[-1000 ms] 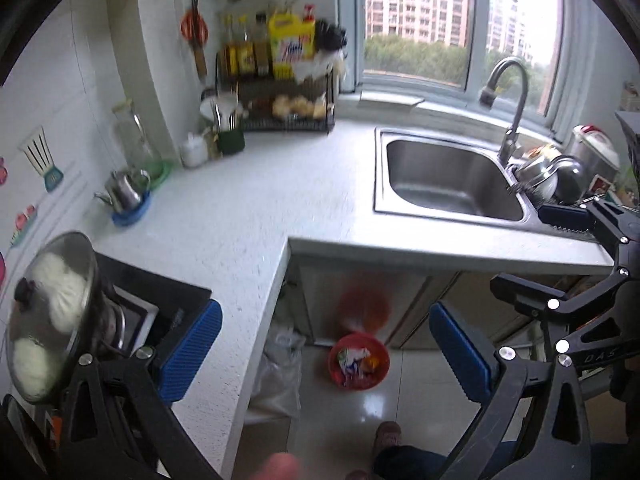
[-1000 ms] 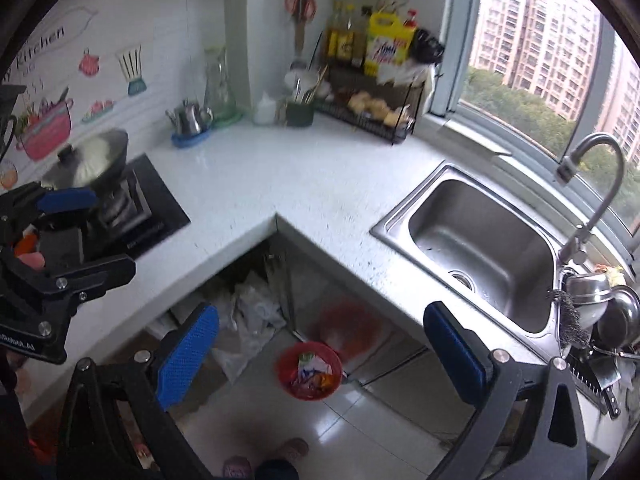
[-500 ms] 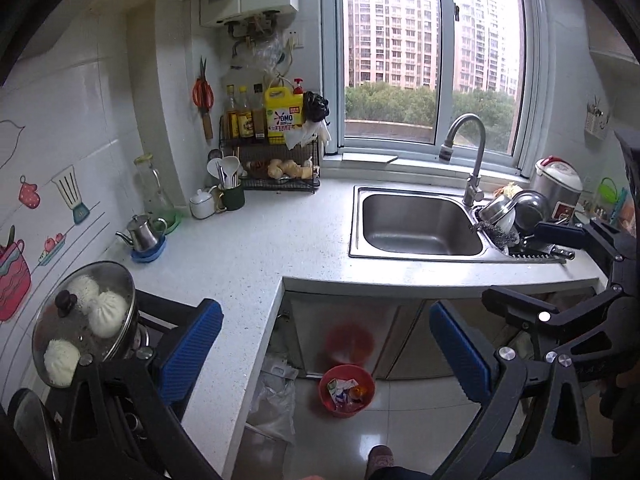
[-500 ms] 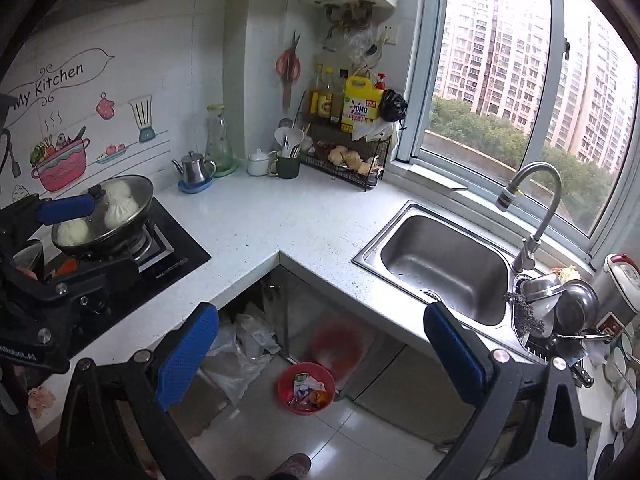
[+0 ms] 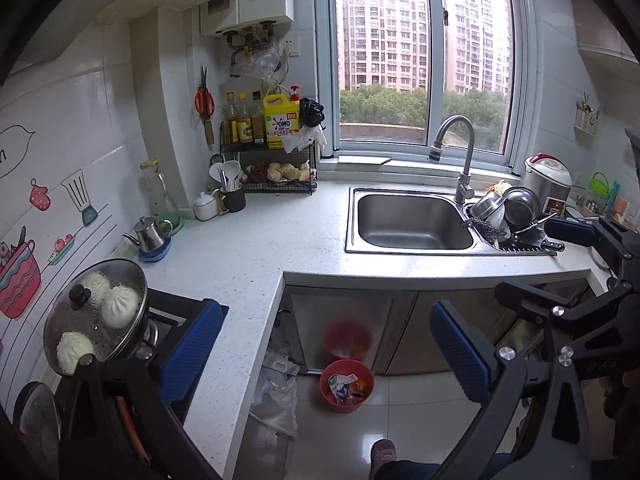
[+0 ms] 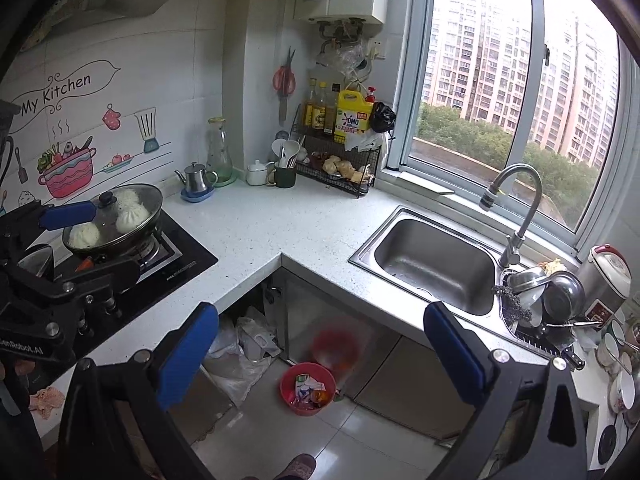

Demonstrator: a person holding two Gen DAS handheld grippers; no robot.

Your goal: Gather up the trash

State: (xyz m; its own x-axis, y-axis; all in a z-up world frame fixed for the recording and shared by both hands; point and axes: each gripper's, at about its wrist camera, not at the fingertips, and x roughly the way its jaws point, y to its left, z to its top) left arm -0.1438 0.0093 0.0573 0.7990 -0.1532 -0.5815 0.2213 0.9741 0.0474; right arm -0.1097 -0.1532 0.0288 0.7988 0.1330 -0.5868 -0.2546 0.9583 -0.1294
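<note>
A red trash bin (image 5: 347, 385) with crumpled wrappers inside stands on the tiled floor under the white L-shaped counter (image 5: 248, 256); it also shows in the right wrist view (image 6: 307, 388). My left gripper (image 5: 326, 354) is open and empty, held high above the floor in front of the counter corner. My right gripper (image 6: 320, 354) is open and empty too, raised beside it. The right gripper shows at the right edge of the left wrist view (image 5: 588, 276), and the left gripper shows at the left edge of the right wrist view (image 6: 60, 248).
A steel sink (image 5: 412, 220) with a tap sits under the window. A pan of buns (image 5: 96, 320) under a glass lid is on the hob. A spice rack (image 5: 272, 172), kettle (image 5: 150, 234) and dishes (image 5: 508, 212) line the counter. Plastic bags (image 6: 244, 348) lie under it.
Both grippers have risen and tilted up, so the view now takes in the window and upper wall. The bin looks smaller and lower. Both stay open.
</note>
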